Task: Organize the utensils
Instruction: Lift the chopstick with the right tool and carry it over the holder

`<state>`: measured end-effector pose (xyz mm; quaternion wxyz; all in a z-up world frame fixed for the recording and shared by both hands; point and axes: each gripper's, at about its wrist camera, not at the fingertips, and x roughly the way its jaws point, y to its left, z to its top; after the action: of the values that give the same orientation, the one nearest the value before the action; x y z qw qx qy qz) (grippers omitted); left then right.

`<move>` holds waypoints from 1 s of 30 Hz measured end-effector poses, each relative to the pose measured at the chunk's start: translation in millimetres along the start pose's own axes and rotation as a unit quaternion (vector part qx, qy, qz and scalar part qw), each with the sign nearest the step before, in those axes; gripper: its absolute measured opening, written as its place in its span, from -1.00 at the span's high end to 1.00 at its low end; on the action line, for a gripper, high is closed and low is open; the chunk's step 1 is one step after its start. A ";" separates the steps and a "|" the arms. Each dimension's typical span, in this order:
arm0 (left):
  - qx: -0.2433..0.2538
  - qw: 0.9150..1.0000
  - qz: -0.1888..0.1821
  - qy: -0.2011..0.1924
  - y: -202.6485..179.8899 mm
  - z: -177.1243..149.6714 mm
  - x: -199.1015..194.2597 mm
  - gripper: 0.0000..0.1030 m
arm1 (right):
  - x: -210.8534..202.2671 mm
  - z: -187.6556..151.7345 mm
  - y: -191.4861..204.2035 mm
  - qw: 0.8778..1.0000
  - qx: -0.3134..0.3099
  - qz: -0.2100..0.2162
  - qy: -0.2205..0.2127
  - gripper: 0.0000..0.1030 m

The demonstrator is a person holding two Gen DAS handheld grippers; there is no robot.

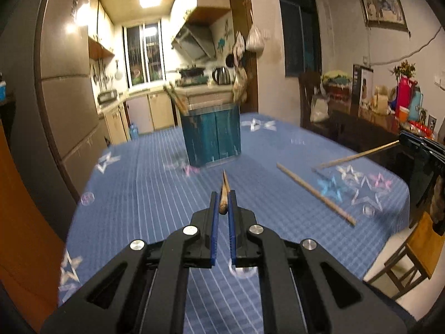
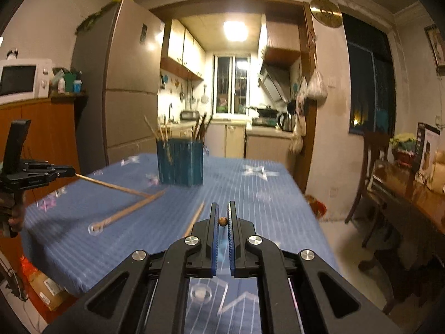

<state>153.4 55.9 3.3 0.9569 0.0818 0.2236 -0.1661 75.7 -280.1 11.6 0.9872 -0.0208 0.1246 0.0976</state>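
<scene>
A blue wooden utensil holder (image 1: 211, 136) stands at the far middle of the blue-clothed table (image 1: 144, 194), with several chopsticks in it; it also shows in the right wrist view (image 2: 180, 161). My left gripper (image 1: 223, 197) is shut on a wooden chopstick (image 1: 224, 194) that points toward the holder. My right gripper (image 2: 222, 217) is shut on another chopstick (image 2: 222, 220), seen end-on; it also shows at the right of the left wrist view (image 1: 358, 154). One loose chopstick (image 1: 317, 193) lies on the cloth to the right. The left gripper shows at the left edge of the right wrist view (image 2: 64, 173).
A fridge (image 2: 122, 89) and a wooden cabinet with a microwave (image 2: 25, 80) stand to the left. A dark side table (image 2: 411, 194) and a chair (image 2: 370, 167) stand to the right. A wooden stool (image 1: 411, 256) is by the table's right corner. The kitchen lies beyond.
</scene>
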 end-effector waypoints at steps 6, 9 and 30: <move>-0.002 1.000 0.010 -0.028 4.0 54.4 6.1 0.91 | 22.8 52.9 -19.6 1.000 0.001 0.021 -0.015 0.86; -0.003 0.999 0.013 -0.035 4.3 78.0 13.6 0.91 | 40.0 73.0 -24.7 0.999 0.003 0.029 -0.013 0.86; -0.034 0.998 0.008 -0.050 8.3 165.4 9.4 0.91 | 111.2 174.0 -1.0 0.994 0.011 0.106 0.031 0.86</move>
<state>230.5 22.8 146.4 0.9705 0.0428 0.1804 -0.1543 223.6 -248.9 152.3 0.9673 0.0006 0.1572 0.1993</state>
